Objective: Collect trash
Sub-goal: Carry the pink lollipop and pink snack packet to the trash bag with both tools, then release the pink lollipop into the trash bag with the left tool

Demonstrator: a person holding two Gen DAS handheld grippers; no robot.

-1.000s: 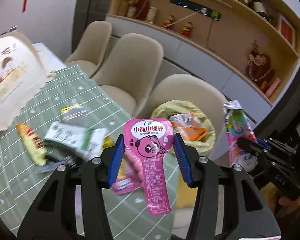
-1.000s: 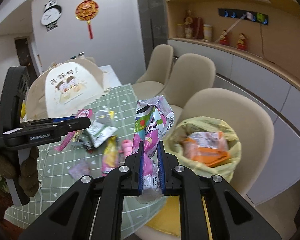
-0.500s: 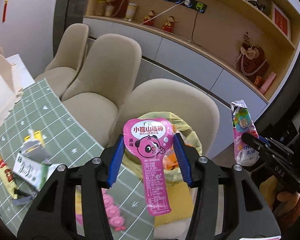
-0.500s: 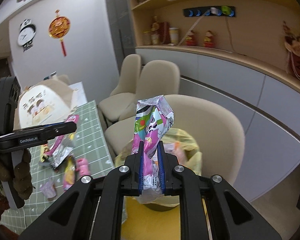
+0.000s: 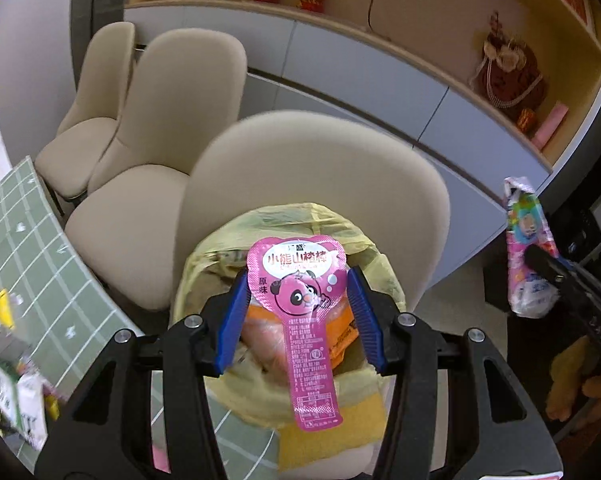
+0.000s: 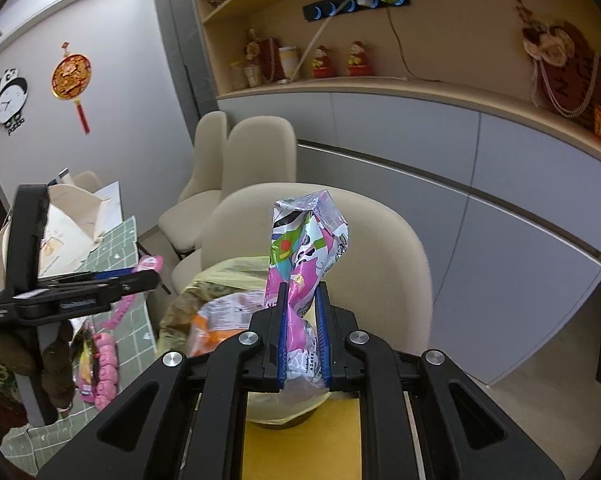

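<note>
Both claws hold wrappers over the bin (image 5: 364, 240): left claw (image 5: 300, 312) grasping the pink wrapper (image 5: 300, 300), right claw (image 6: 302, 336) clenched on the crumpled packet (image 6: 308, 248). Next, release each inside the rim.

We see the lined trash bin (image 5: 284, 232) on a chair (image 5: 320, 152), two more chairs (image 5: 172, 92) behind it, the table (image 5: 32, 240) at left.

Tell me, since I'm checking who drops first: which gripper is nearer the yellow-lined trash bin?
Left, I'd say. The left gripper with its pink wrapper hangs right above the trash bin. The right gripper, clamping a crumpled wrapper, sits off to the bin's side.
</note>
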